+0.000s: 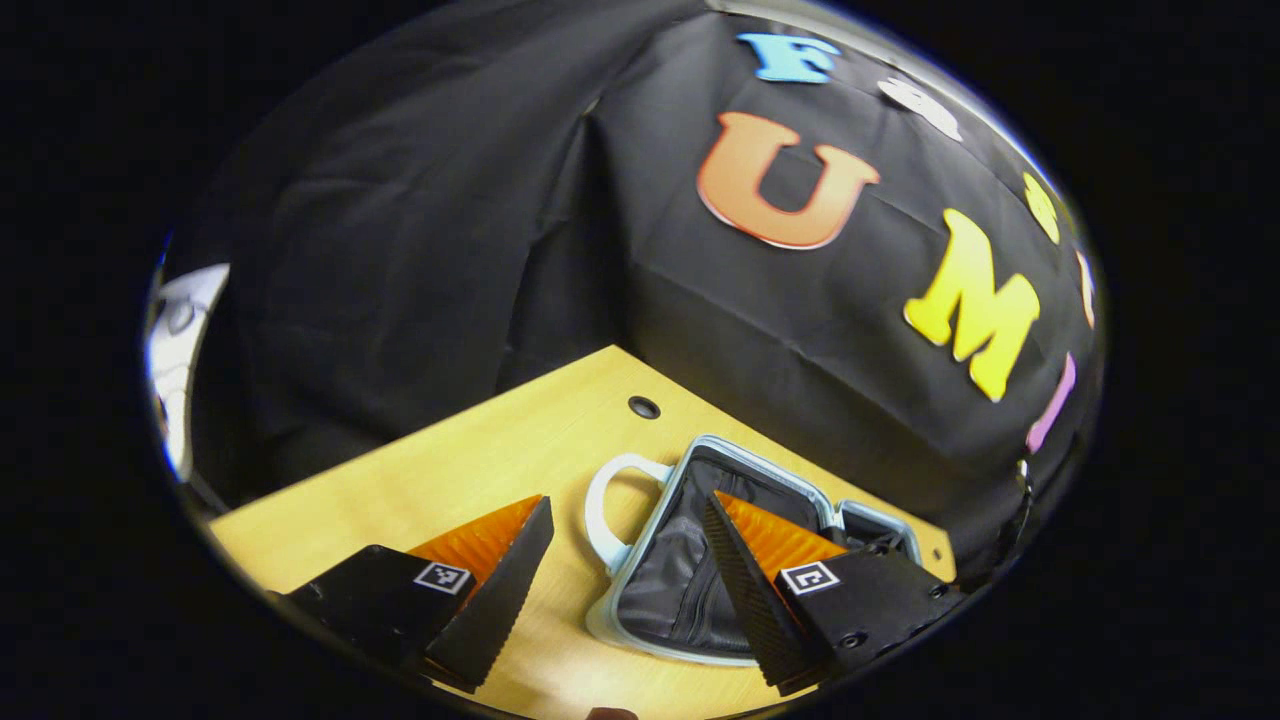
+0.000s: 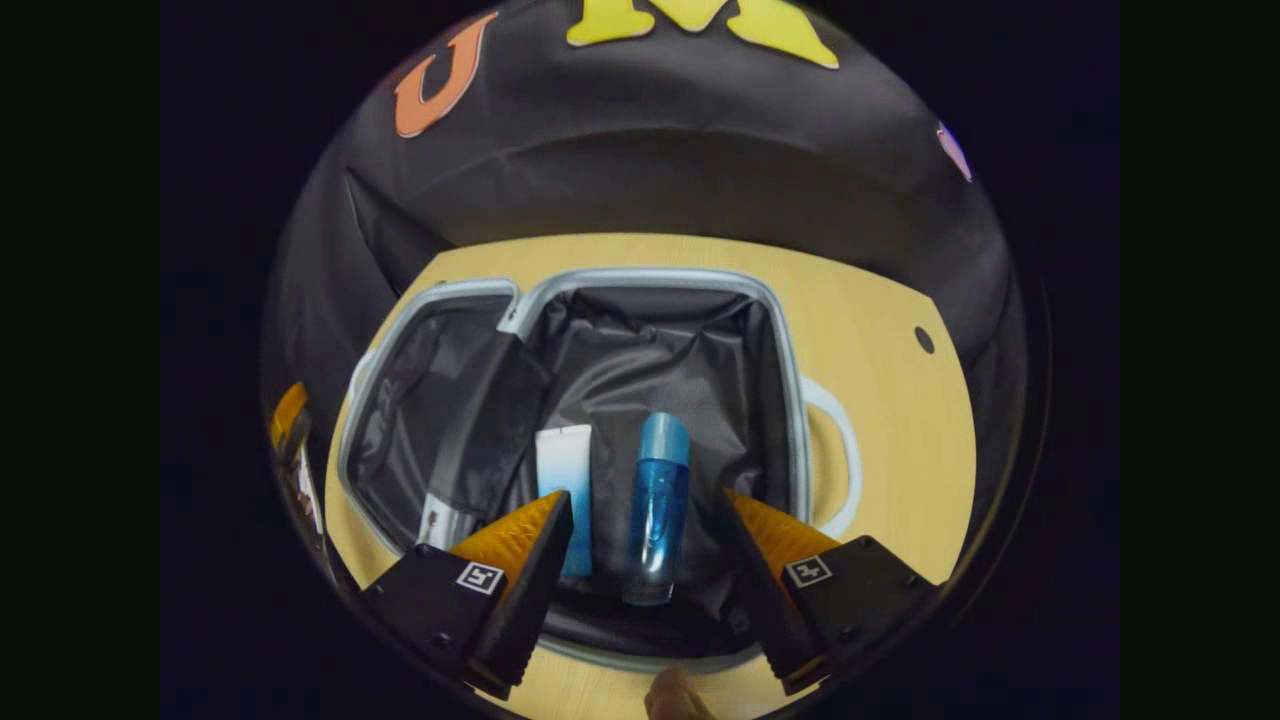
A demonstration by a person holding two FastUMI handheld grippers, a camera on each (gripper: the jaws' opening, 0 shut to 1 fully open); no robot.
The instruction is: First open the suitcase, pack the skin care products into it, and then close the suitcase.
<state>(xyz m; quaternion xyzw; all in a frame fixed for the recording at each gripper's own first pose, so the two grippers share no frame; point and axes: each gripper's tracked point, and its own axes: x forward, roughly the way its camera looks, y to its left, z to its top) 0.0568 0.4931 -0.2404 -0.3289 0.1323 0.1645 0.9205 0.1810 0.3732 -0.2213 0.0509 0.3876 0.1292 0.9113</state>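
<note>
The suitcase [image 2: 790, 400] lies open on the wooden table [image 2: 890, 300], its pale blue rim framing a black lining. Inside the right half lie a blue bottle [image 2: 658, 505] and a white-and-blue tube [image 2: 566, 470], side by side. My right gripper [image 2: 648, 540] hovers open just above them, with the bottle lying between its fingers but untouched. In the left gripper view the suitcase [image 1: 680, 560] sits at the table's corner, white handle [image 1: 605, 510] toward me. My left gripper [image 1: 625, 565] is open over the handle side, holding nothing.
The table [image 1: 480, 460] has a small cable hole [image 1: 644, 407] near its back edge, and another hole [image 2: 925, 340] shows to the right of the case. The black cloth wall stands close behind. The other gripper [image 2: 295, 450] shows at the far left edge.
</note>
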